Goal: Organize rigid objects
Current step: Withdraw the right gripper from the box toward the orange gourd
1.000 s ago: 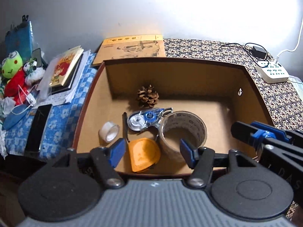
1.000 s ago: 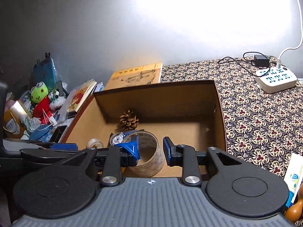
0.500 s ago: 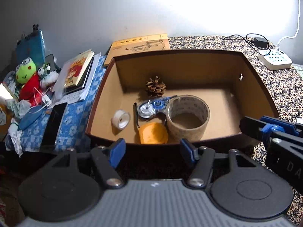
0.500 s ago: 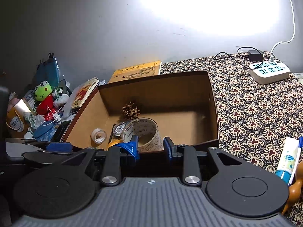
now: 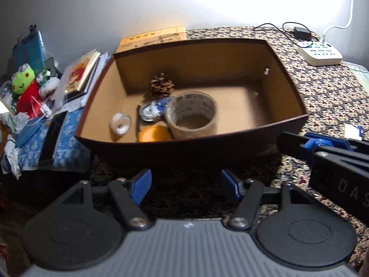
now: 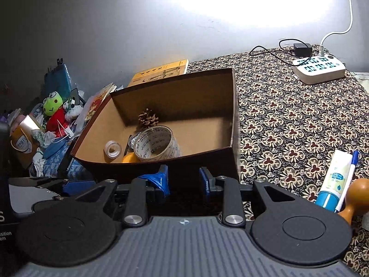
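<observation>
Both the left gripper (image 5: 185, 183) and right gripper (image 6: 183, 180) hang empty with jaws spread, just before the box (image 6: 234, 115). Right of the box, the tube (image 6: 335, 177) and pen (image 6: 348, 180) touch, so a careless pinch might knock one aside.

— Where does the left wrist view sit?
— Above and just in front of the box (image 5: 230, 143), facing the back wall and looking down past its own left gripper (image 5: 185, 185) to the box floor; the right gripper (image 5: 327, 152) juts in from the right.
— And the right wrist view?
— Lower, from the box's (image 6: 203, 157) near right corner, over the right gripper (image 6: 183, 181). Both views share the box and the power strip (image 6: 319, 70).
</observation>
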{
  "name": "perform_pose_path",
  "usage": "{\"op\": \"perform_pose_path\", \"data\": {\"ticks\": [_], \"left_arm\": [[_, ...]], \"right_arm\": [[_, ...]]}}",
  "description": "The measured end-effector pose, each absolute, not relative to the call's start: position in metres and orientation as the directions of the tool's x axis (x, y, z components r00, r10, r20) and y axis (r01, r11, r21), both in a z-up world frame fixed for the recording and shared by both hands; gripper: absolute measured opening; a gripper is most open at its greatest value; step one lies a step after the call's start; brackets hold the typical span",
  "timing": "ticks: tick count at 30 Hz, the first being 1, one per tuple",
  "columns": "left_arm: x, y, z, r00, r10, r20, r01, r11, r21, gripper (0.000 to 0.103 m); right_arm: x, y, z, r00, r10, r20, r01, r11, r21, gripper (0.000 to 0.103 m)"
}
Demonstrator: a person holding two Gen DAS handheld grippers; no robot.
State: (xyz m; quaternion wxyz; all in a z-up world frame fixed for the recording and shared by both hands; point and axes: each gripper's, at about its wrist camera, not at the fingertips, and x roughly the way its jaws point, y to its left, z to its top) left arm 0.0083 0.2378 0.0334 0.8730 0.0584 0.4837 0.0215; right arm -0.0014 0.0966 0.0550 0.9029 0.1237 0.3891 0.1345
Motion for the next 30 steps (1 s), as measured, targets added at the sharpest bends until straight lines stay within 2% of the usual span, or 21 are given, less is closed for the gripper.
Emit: {"op": "perform_pose_path", "data": {"ticks": [6, 30], "left_arm": [[0.002, 0.203, 0.030, 0.531, 0.129, -0.837, 0.028, 0.985, 0.170, 0.066], [-0.009, 0.117, 0.015, 0.474, 0.097, -0.875, 0.084, 0.984, 0.154, 0.067]], "right_arm": [[-0.009, 0.069, 0.053, 0.649, 0.340, -0.680, -0.137, 0.932, 0.335, 0.012], [-0.029, -0.021, 0.035, 0.622, 0.342, -0.705, -0.076, 0.922, 0.380, 0.013]]}}
